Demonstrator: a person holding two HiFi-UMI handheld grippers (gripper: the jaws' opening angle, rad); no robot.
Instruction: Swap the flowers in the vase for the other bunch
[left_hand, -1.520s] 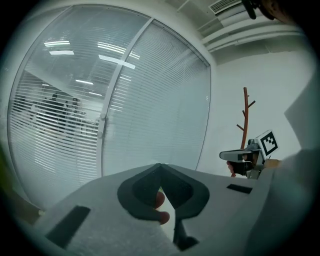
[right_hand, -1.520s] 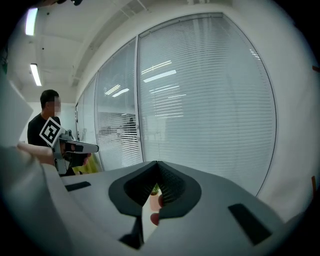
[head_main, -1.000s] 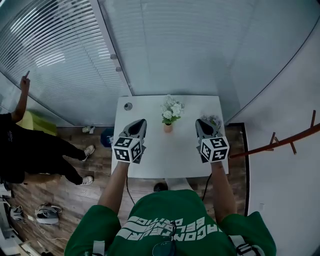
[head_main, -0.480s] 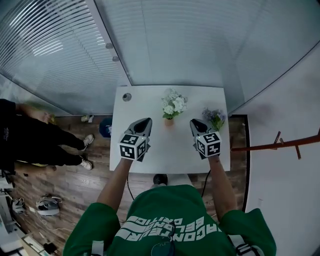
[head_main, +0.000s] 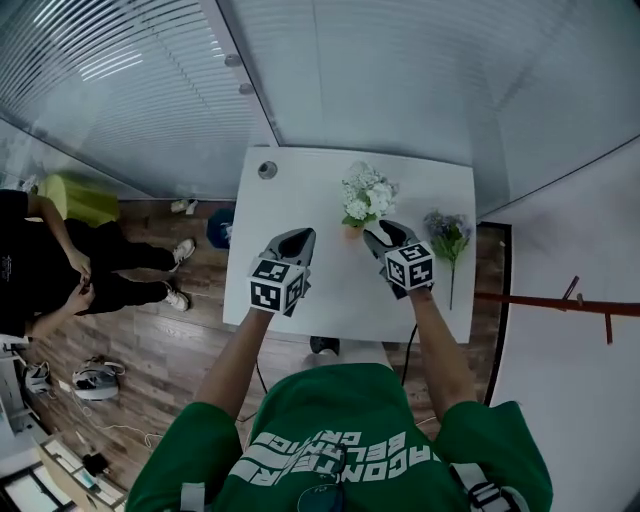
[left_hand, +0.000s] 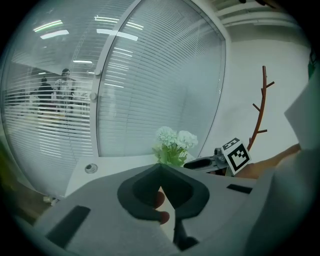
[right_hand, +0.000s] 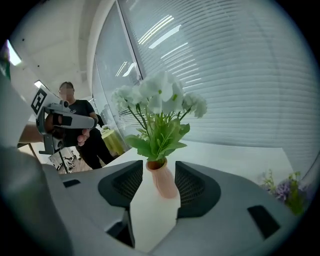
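Standing upright on the white desk (head_main: 300, 200), the pink ribbed vase (right_hand: 162, 182) carries the bunch of white flowers (right_hand: 160, 95) with green leaves. The right tool (right_hand: 159, 167) points at the vase; its jaws have just been opening and now stand released. Seen along them, the vase shows in the gap at their tips, and neither pad presses on it. The left tool (head_main: 300, 240) hovers over the desk to the left of the vase, well apart from it, jaws clenched together on nothing. The purple bunch (head_main: 447, 235) lies flat on the desk to the right of the vase. A round grommet (head_main: 267, 170) sits in the desk's far corner, left of the vase. Beyond the vase runs a glass partition with blinds (head_main: 400, 80). Left of the vase, off the desk, is a wooden floor (head_main: 150, 350), where a person in dark clothes (head_main: 40, 270) stands. A brown branch-shaped rack (head_main: 560, 300) stands right of the vase.
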